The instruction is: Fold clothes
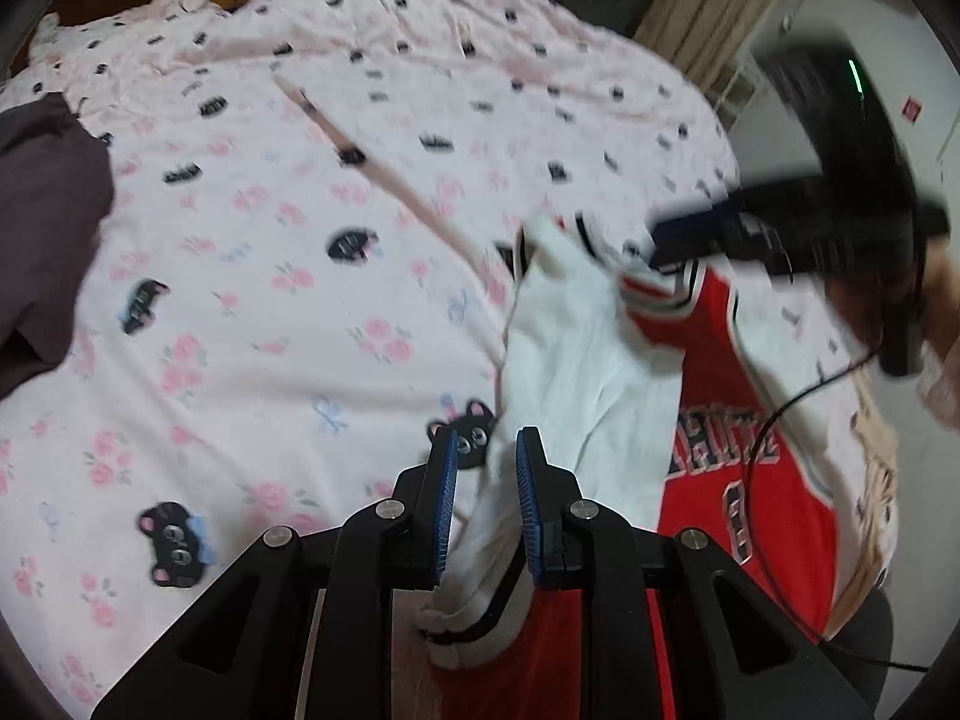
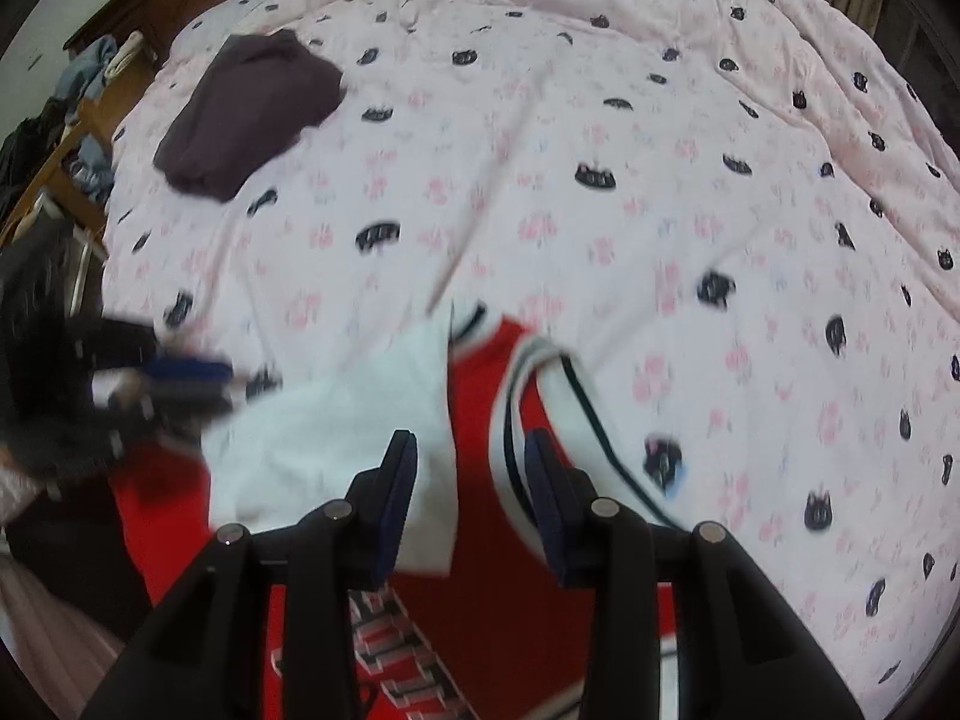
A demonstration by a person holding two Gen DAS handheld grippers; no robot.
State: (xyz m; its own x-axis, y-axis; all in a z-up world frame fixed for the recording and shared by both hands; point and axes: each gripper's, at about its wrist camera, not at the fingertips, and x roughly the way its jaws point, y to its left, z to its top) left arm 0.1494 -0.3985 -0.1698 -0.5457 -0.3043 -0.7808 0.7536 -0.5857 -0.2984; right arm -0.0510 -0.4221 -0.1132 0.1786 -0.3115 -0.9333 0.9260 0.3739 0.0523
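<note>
A red basketball jersey (image 1: 726, 372) with white and black trim lies on the pink bedspread, with a white layer of cloth (image 1: 576, 360) folded over its left part. My left gripper (image 1: 487, 438) stands slightly open over the white cloth's near edge; a strip of the cloth runs up between its blue pads without being pinched. In the right wrist view, my right gripper (image 2: 471, 444) is open above the jersey (image 2: 480, 396) near its armhole trim, and the white cloth (image 2: 336, 420) lies by its left finger. Each gripper shows blurred in the other's view.
The pink bedspread (image 2: 720, 210) with black cat faces covers the bed. A folded dark maroon garment (image 2: 252, 108) lies at its far left. A black cable (image 1: 780, 408) hangs over the jersey. Wooden furniture with clothes (image 2: 78, 108) stands beyond the bed's left edge.
</note>
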